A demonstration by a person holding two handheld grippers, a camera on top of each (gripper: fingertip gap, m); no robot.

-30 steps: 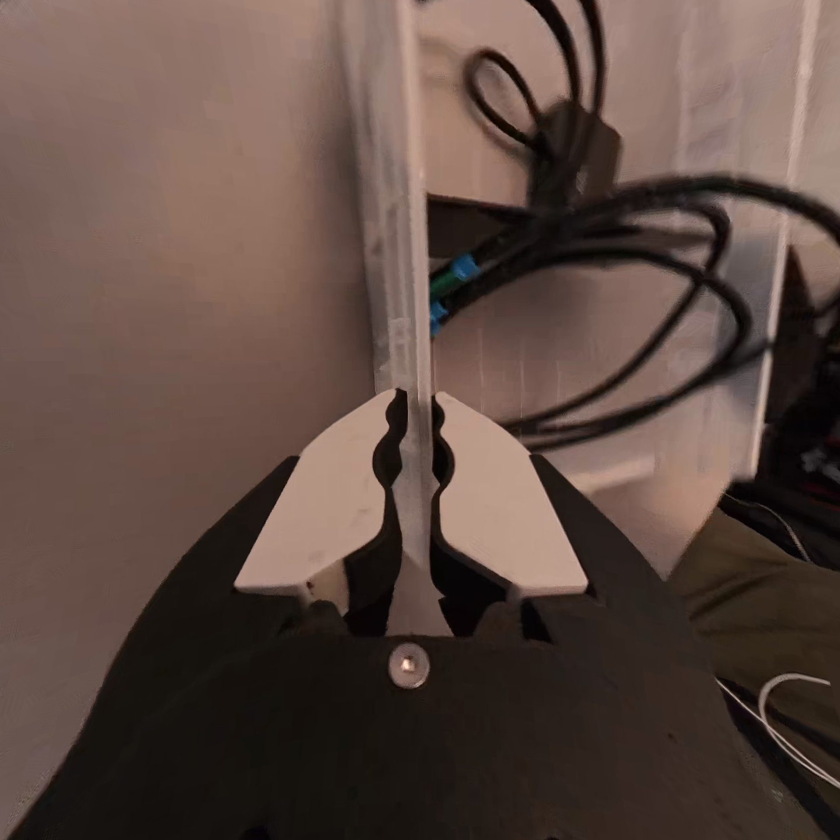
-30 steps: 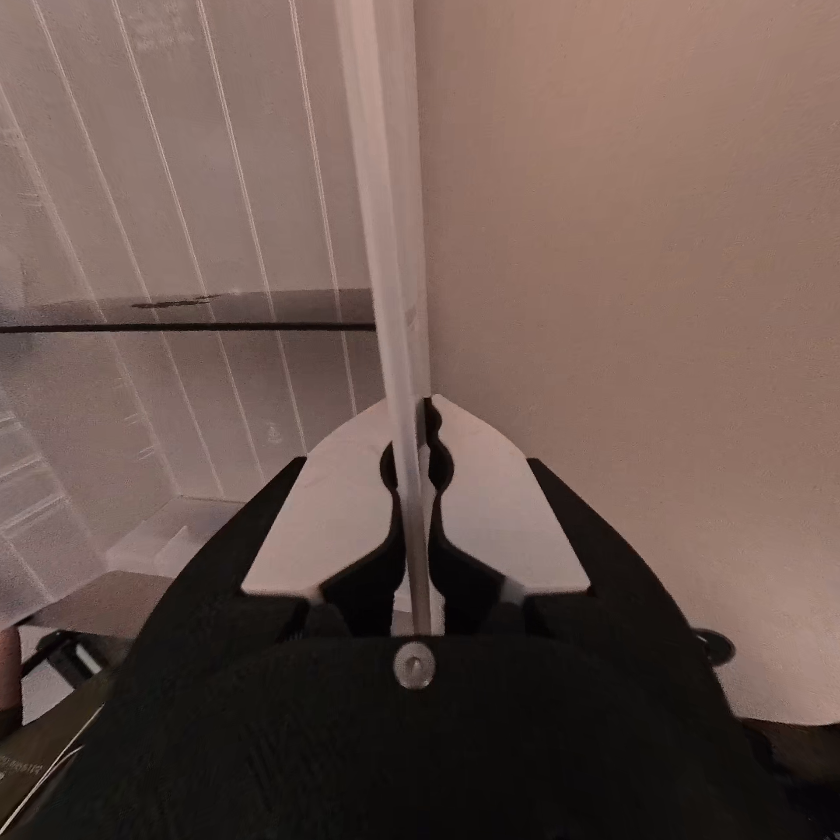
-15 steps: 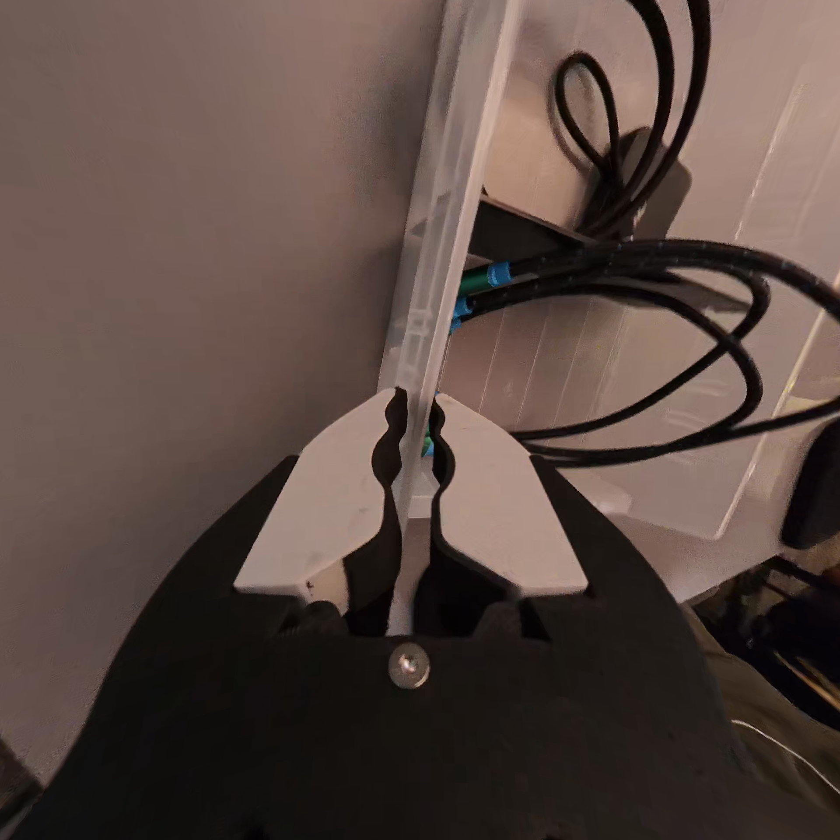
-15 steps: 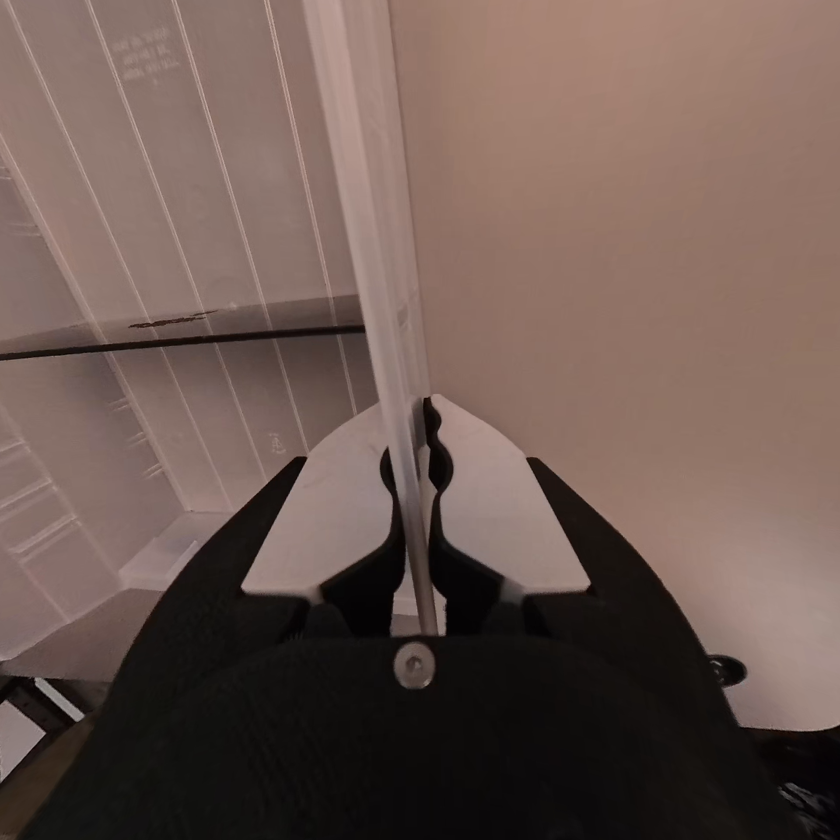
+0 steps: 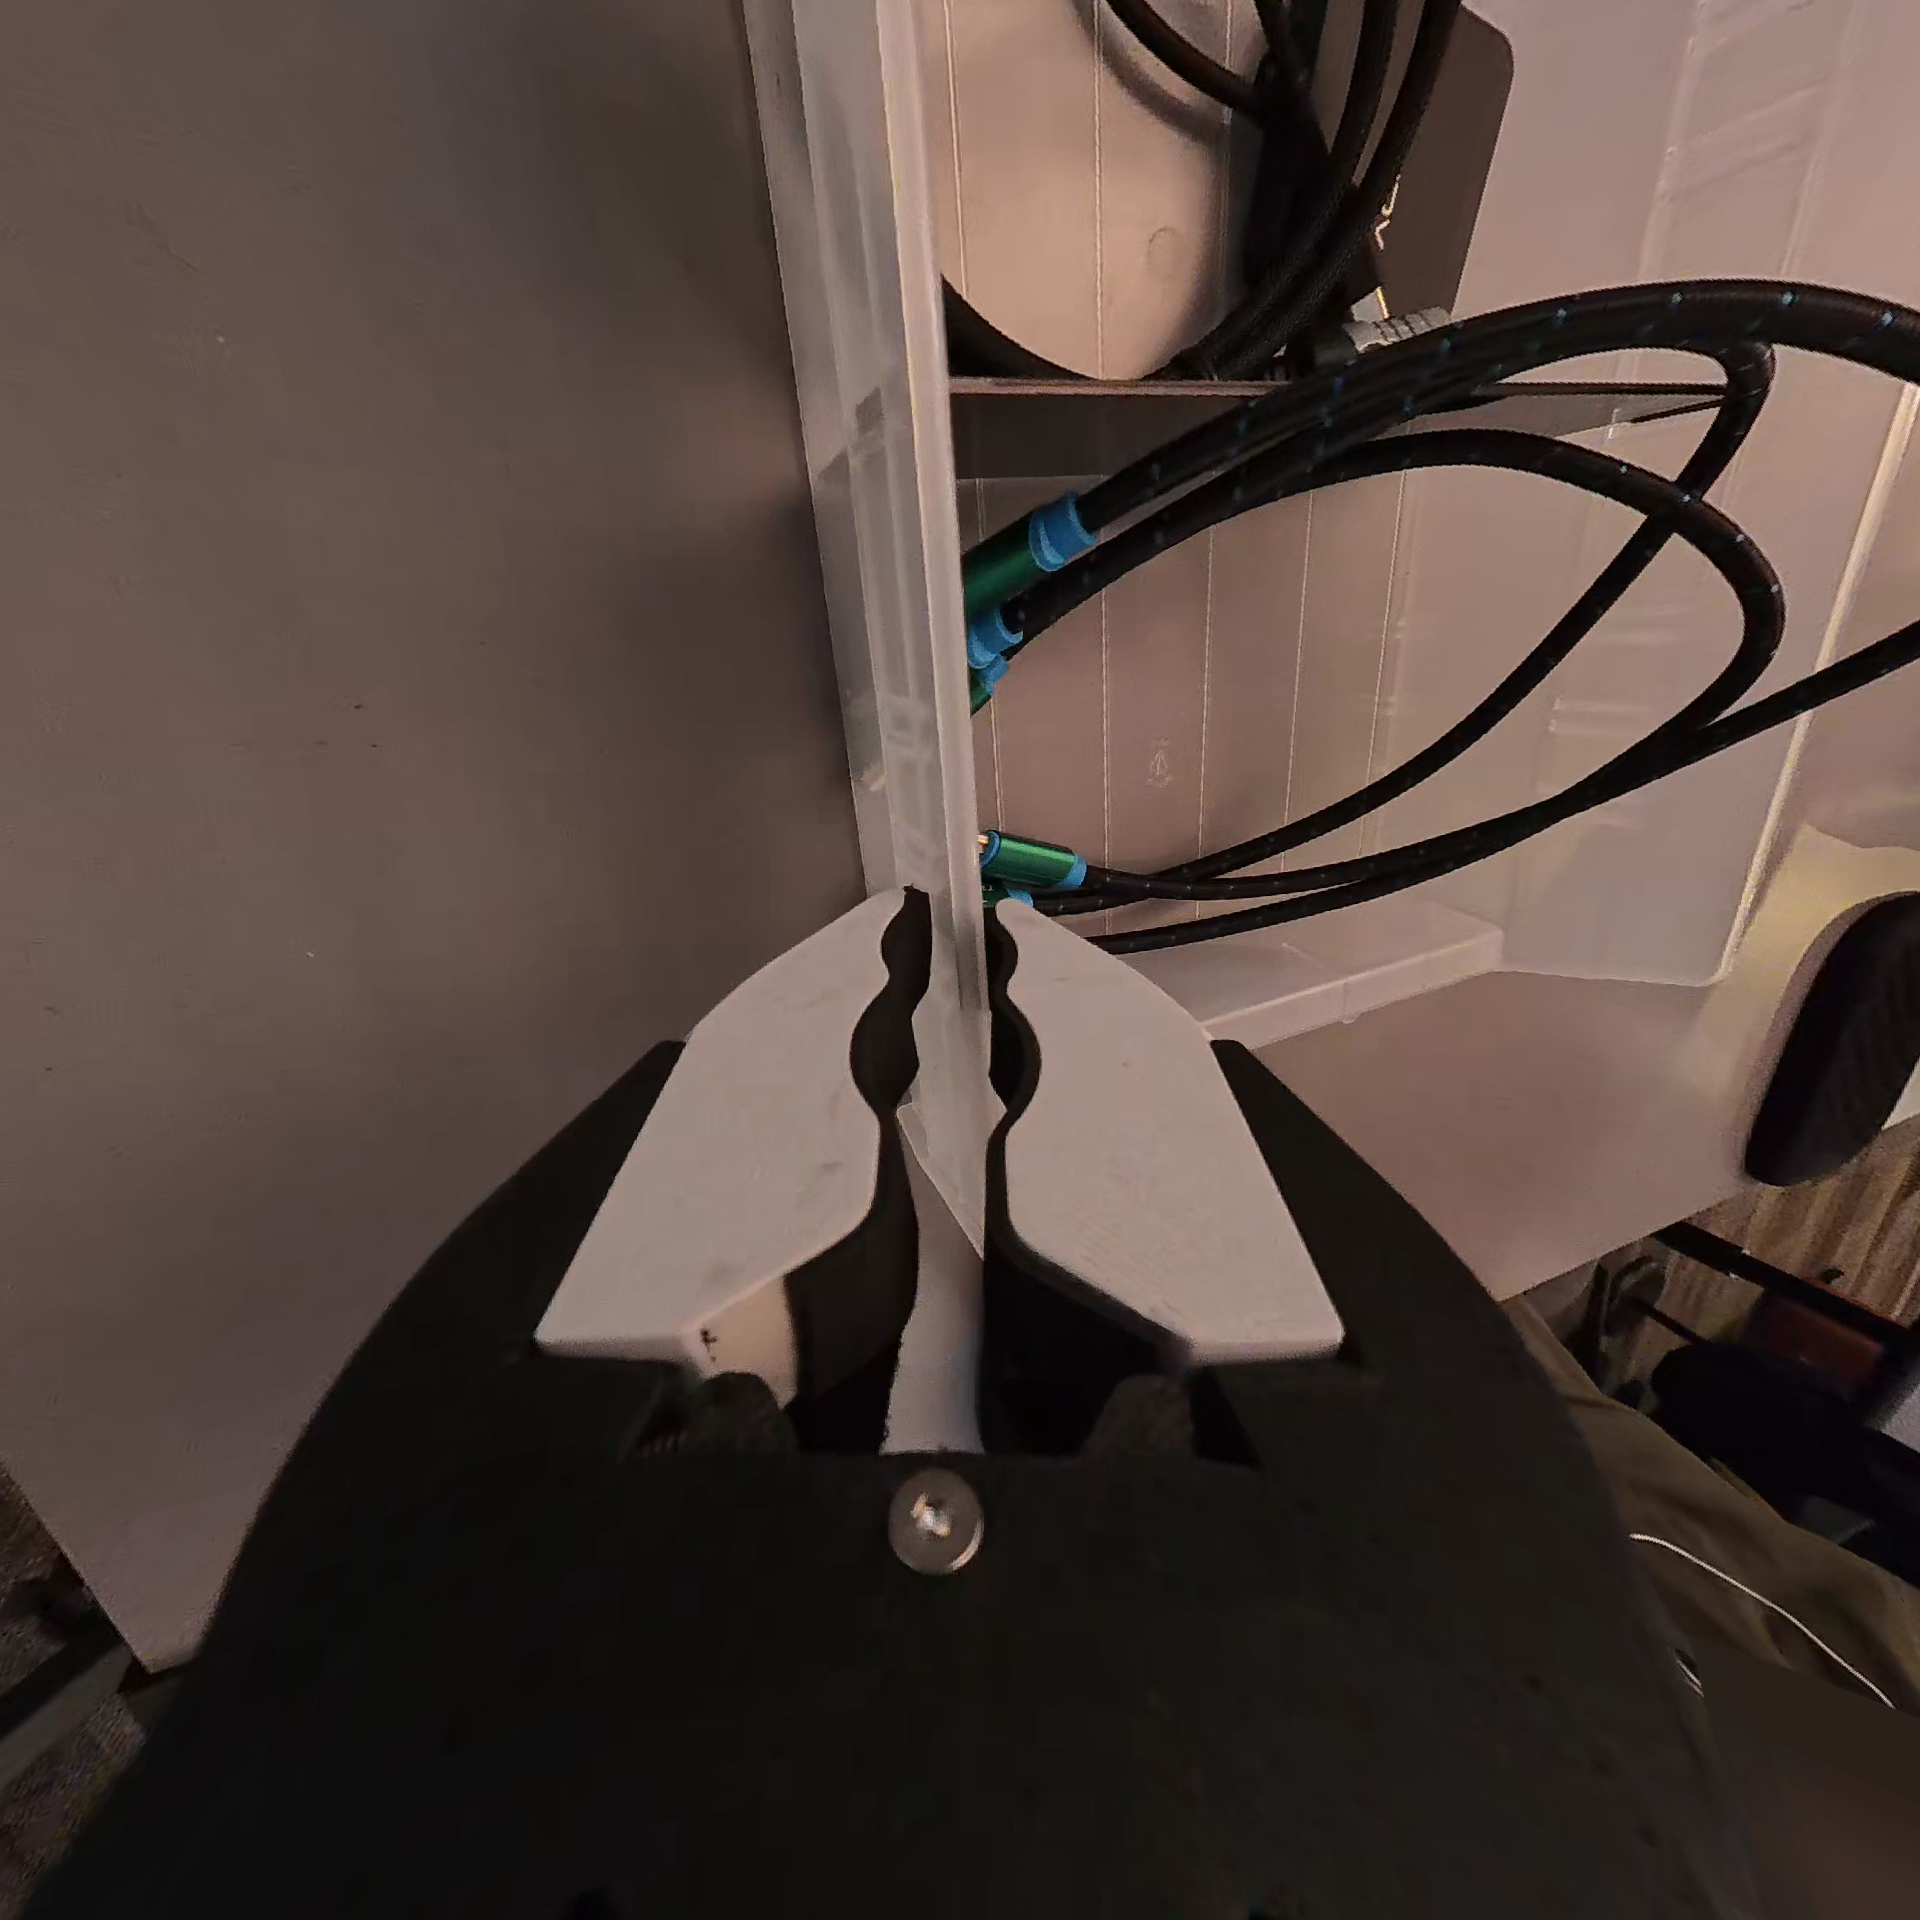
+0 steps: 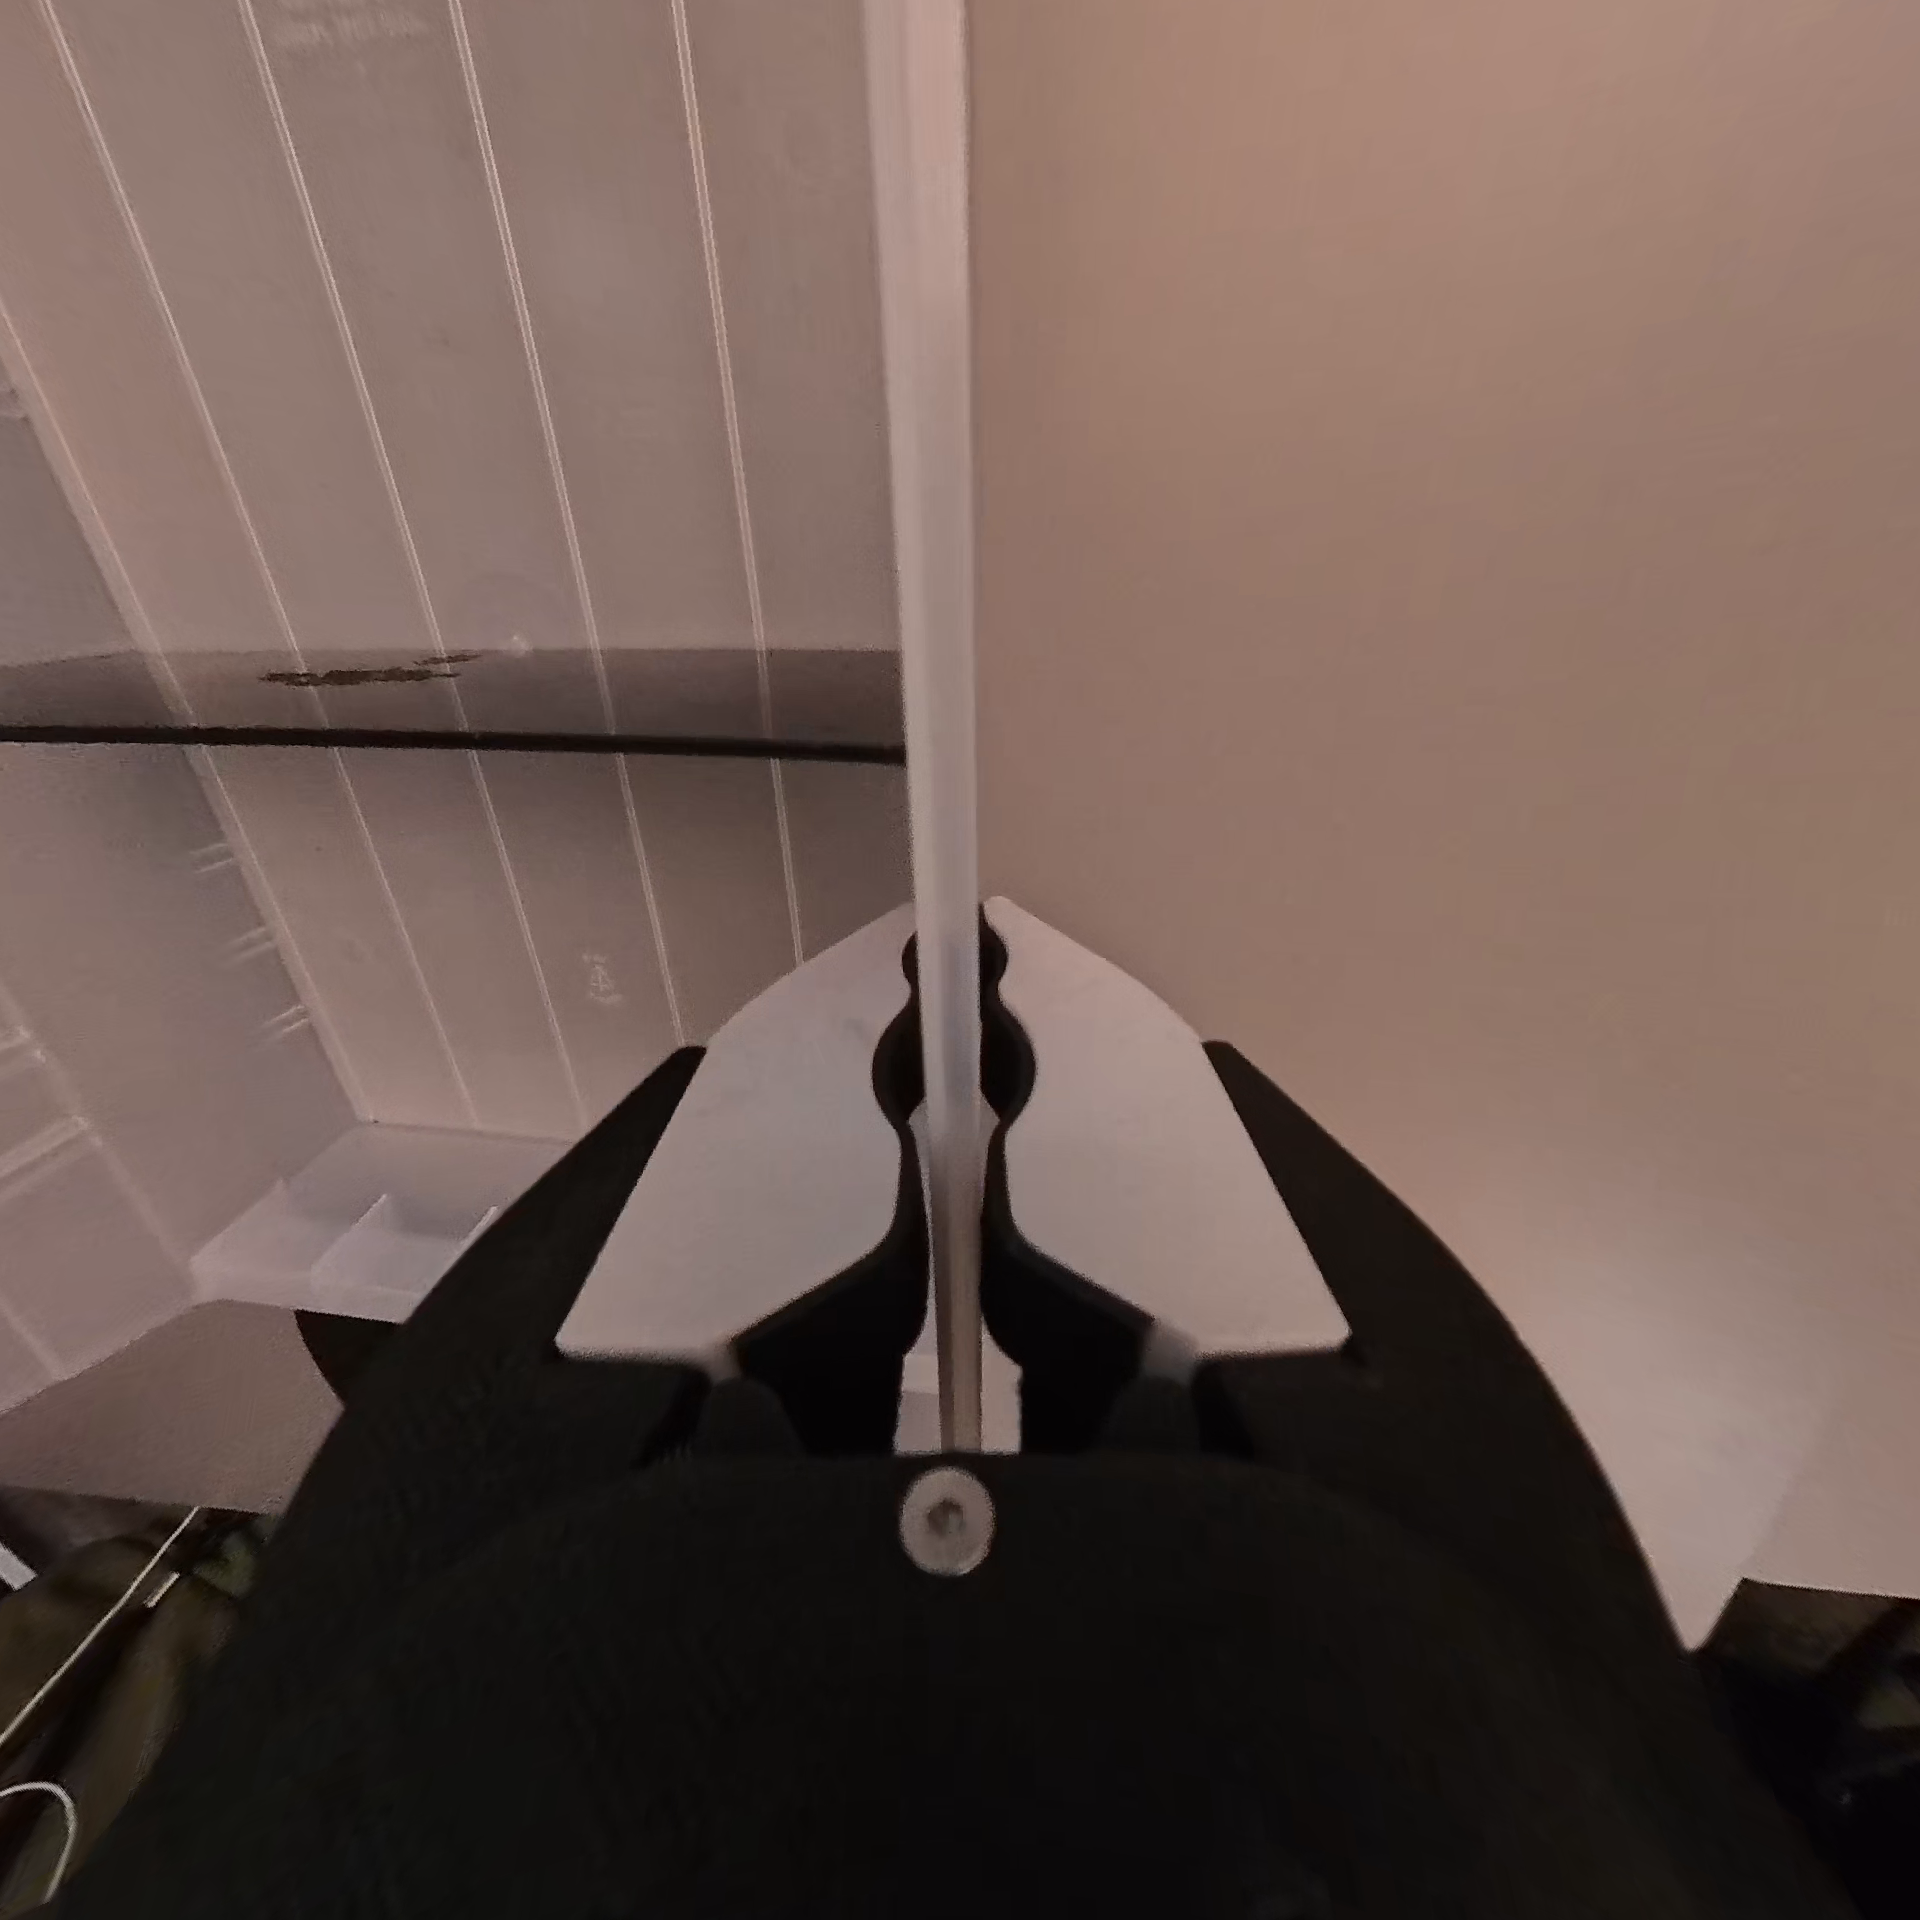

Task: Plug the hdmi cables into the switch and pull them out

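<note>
A clear plastic bin holds the black braided HDMI cables [image 5: 1558, 499] with green plugs and blue collars [image 5: 1023, 556]; one loose green plug [image 5: 1034, 862] lies near the bin's rim. A dark grey box, likely the switch [image 5: 1444, 135], stands at the bin's far end, half hidden by cables. My left gripper [image 5: 954, 904] is shut on the bin's left rim [image 5: 894, 468]. My right gripper [image 6: 945, 914] is shut on the bin's right rim [image 6: 925, 416]. The ribbed bin wall [image 6: 416, 416] fills the left of the right wrist view.
A pale tabletop [image 5: 364, 520] lies beside and under the bin and also shows in the right wrist view [image 6: 1455, 520]. A black rounded object [image 5: 1829, 1049] sits past the table's right edge. Olive cloth [image 5: 1714, 1558] and a thin white wire [image 5: 1787, 1652] lie below.
Both grippers have kept their hold on the bin's rims. The left view has swung, the rim leaning right and then upright again, and more of the table edge shows under the bin.
</note>
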